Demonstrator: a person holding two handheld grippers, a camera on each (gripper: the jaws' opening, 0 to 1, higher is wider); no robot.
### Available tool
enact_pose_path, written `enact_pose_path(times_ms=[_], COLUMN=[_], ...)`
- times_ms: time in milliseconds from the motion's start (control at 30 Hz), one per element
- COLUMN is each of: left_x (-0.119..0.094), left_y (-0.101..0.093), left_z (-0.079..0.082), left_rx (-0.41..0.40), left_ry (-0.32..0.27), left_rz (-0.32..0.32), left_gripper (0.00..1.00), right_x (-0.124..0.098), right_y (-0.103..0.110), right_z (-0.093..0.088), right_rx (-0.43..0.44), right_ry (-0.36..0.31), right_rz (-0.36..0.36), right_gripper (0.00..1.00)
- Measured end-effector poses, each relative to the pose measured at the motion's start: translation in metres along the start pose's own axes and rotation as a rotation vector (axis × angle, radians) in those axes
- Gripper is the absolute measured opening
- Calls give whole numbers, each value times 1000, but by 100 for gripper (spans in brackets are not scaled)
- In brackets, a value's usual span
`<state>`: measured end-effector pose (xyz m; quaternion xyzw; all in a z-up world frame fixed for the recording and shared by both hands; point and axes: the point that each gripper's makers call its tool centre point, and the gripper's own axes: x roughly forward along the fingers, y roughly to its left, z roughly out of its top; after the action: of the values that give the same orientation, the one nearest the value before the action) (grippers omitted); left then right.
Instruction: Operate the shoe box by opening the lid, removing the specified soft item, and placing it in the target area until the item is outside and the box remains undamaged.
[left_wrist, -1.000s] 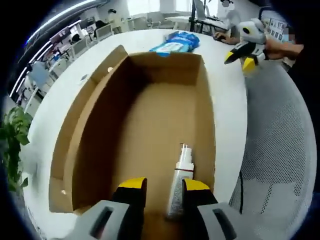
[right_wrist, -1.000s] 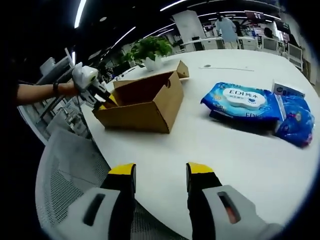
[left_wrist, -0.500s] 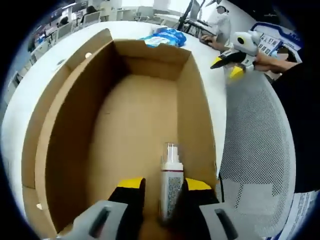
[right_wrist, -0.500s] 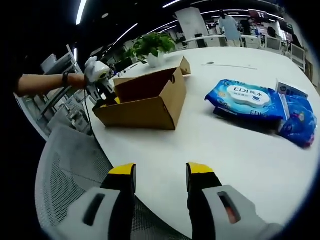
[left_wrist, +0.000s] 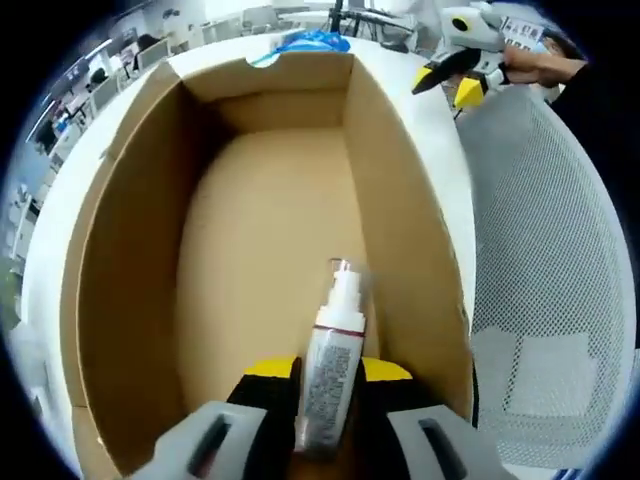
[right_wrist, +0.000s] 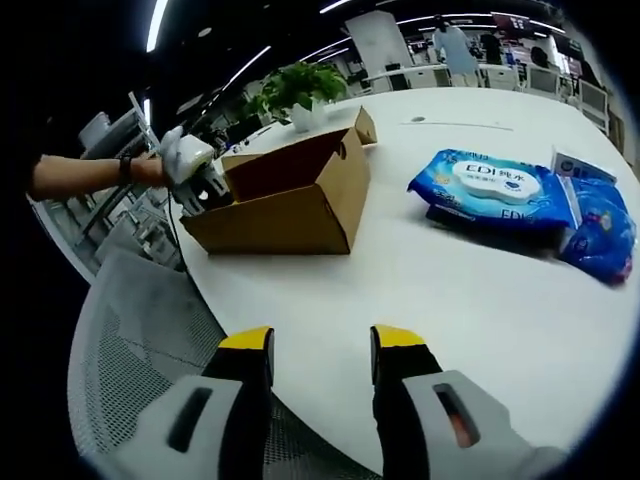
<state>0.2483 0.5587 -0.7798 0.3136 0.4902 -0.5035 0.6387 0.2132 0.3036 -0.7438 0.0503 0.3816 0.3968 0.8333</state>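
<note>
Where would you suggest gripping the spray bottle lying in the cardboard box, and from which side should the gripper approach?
Probably around the spray bottle's straight labelled body, coming from above at its base end, as the left gripper does. It lies flat on the box floor, its thin nozzle pointing away; the right wall stands close.

A large round white table (right_wrist: 470, 290) takes up the middle of an open office. A grey mesh chair (right_wrist: 130, 340) stands at its near edge, seen also in the left gripper view (left_wrist: 545, 260). A potted green plant (right_wrist: 297, 95) sits at the table's far side. Long ceiling light strips (right_wrist: 160, 18) glow against a dark ceiling, and desks with chairs (right_wrist: 540, 85) fill the far right.
</note>
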Motion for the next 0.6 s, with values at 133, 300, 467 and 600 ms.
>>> enact_pose_path(times_ms=[133, 300, 467, 600], left_x=[-1, -1, -5, -10], left_y=[5, 7, 8, 10], left_z=[0, 7, 5, 7], left_rx=[-98, -206, -275, -320], left_ry=[18, -54, -84, -121], left_rz=[35, 32, 28, 30], left_gripper=[21, 20, 20, 20], right_x=[1, 2, 2, 2], right_y=[1, 3, 3, 5], right_z=[2, 4, 8, 10], right_rx=[-2, -17, -24, -29], right_ry=[2, 4, 0, 1], right_rz=[4, 18, 28, 35], right_gripper=[35, 36, 36, 35])
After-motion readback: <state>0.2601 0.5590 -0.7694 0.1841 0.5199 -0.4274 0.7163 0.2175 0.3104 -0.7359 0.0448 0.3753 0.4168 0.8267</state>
